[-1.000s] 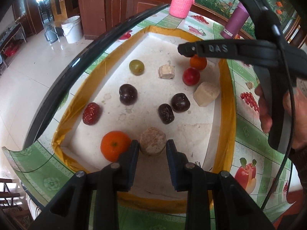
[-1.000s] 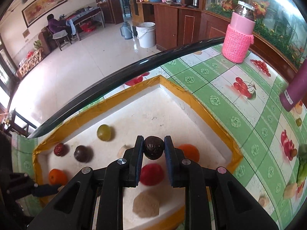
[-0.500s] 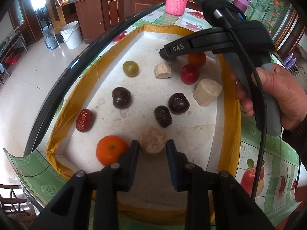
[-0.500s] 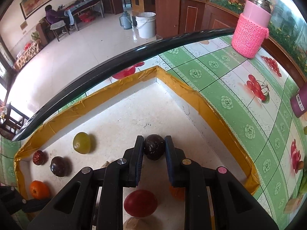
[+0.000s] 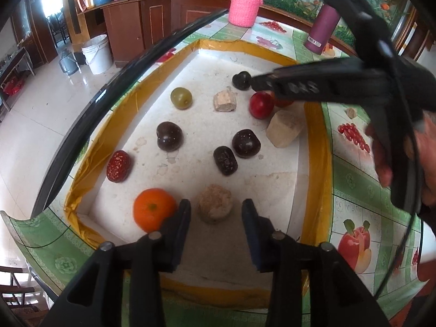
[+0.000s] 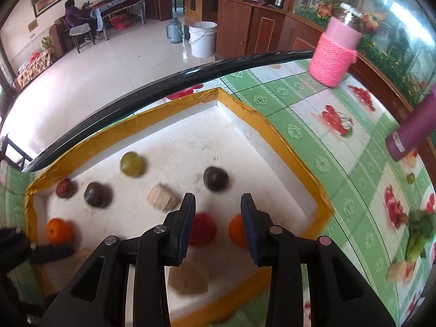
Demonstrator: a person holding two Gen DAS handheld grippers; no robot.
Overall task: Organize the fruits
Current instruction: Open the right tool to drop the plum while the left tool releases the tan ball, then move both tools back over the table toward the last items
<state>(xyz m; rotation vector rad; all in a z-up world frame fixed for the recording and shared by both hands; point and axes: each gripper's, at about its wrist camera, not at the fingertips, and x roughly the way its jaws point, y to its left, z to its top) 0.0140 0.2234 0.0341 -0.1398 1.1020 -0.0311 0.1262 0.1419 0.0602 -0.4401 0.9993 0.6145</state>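
Released dark fruit (image 6: 215, 178) lies ahead of right gripper (image 6: 217, 204); jaws just opened, apart, empty.

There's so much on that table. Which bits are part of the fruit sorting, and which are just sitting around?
Part of the job: white tray, orange, green grape, red plum, dark plum, tan round lump, left tongs, right tongs.

Just lying about: pink knitted jar, purple flask, white bucket.

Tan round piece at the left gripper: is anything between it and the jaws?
Nothing visible. The tan round piece lies on the tray between the left gripper's just-opened jaws, untouched; the orange sits outside the left-hand finger.
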